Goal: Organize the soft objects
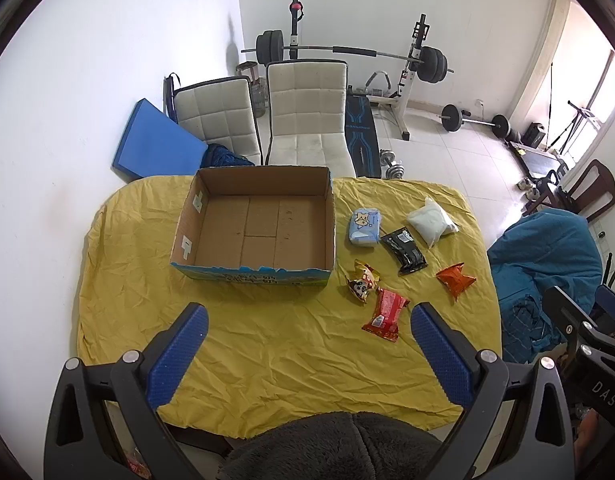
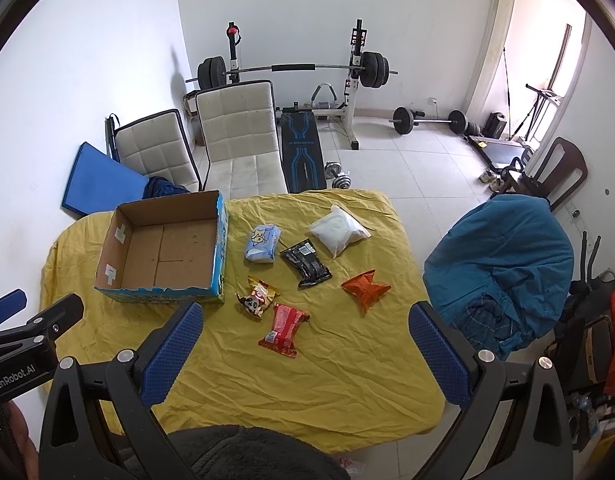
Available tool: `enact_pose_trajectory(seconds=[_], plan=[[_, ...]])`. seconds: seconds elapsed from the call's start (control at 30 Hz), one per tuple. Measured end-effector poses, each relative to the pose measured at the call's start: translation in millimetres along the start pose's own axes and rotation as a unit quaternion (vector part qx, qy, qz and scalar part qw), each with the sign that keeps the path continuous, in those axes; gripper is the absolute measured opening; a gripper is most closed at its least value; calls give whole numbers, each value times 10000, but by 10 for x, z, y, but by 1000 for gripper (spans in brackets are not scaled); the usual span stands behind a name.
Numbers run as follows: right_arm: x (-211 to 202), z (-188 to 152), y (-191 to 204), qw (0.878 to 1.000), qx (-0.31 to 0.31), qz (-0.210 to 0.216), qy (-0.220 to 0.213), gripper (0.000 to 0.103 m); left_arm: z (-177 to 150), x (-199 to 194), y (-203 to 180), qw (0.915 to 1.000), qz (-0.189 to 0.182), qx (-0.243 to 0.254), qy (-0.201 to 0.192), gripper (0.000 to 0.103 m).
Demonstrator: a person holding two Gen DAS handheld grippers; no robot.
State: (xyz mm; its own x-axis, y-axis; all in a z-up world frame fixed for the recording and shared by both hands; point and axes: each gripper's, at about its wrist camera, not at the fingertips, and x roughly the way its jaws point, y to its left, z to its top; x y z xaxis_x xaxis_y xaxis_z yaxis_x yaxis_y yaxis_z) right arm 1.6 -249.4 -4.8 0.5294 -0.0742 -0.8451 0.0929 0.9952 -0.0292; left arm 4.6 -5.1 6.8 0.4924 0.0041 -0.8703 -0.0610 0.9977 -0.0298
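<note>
An empty cardboard box (image 1: pixel 259 224) (image 2: pixel 163 250) stands on the yellow-clothed table (image 1: pixel 267 344) (image 2: pixel 327 368). To its right lie several soft packs: a blue tissue pack (image 1: pixel 363 226) (image 2: pixel 262 244), a white bag (image 1: pixel 430 220) (image 2: pixel 339 230), a black pouch (image 1: pixel 403 251) (image 2: pixel 306 266), an orange packet (image 1: pixel 455 278) (image 2: pixel 365 290), a panda snack packet (image 1: pixel 362 282) (image 2: pixel 257 295) and a red packet (image 1: pixel 385 314) (image 2: pixel 283 328). My left gripper (image 1: pixel 307 320) is open and empty above the table's near side. My right gripper (image 2: pixel 305 320) is open and empty, high above the packets.
Two white chairs (image 1: pixel 303 116) (image 2: pixel 239 136) stand behind the table, with a blue mat (image 1: pixel 155 142) at the wall. A weight bench and barbells (image 2: pixel 307 72) fill the back. A blue-covered chair (image 2: pixel 507 264) stands right of the table.
</note>
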Motion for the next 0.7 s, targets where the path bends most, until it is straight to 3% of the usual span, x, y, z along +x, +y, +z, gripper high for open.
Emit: enact_pose_trajectory(seconds=[0.43,0.7], plan=[[136,10,-58,9999,44,42,134,103,-19,132,-72,9999,-24,37,135,103],[656,24,-362,9979,296,-27,578,103,58,494,-304,9989,-35,225,419,103]])
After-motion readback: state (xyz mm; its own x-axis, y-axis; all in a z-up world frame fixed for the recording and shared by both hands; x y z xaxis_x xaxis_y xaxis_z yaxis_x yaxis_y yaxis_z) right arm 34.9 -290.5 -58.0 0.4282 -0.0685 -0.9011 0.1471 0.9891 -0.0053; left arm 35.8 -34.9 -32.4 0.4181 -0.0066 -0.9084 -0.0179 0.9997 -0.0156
